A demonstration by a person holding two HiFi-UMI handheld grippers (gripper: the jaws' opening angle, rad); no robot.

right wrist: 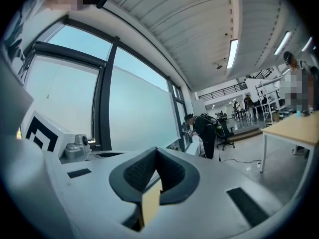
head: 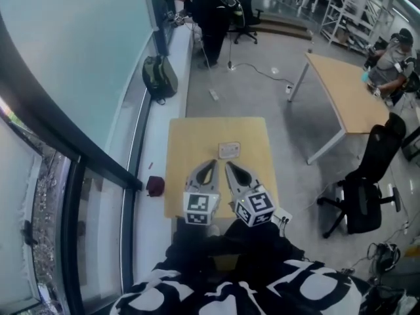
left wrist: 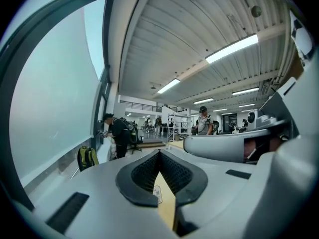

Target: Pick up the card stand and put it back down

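The card stand [head: 229, 151], a small pale flat piece, lies on the small wooden table [head: 197, 136] just beyond both grippers. My left gripper [head: 212, 163] rests low over the table's near half, jaws shut and empty, its tips a short way from the stand. Beside it my right gripper [head: 230, 167] is also shut and empty. In the left gripper view the jaws [left wrist: 159, 154] meet, and the card stand [left wrist: 157, 193] shows through the gap below them. In the right gripper view the jaws [right wrist: 156, 151] meet, with only the table [right wrist: 150, 205] showing below them.
A dark red object [head: 155, 186] sits on the window ledge left of the table. A backpack [head: 159, 76] leans by the window farther off. A person [head: 213, 12] bends at the ledge. A larger table [head: 341, 90] and an office chair [head: 364, 195] stand to the right.
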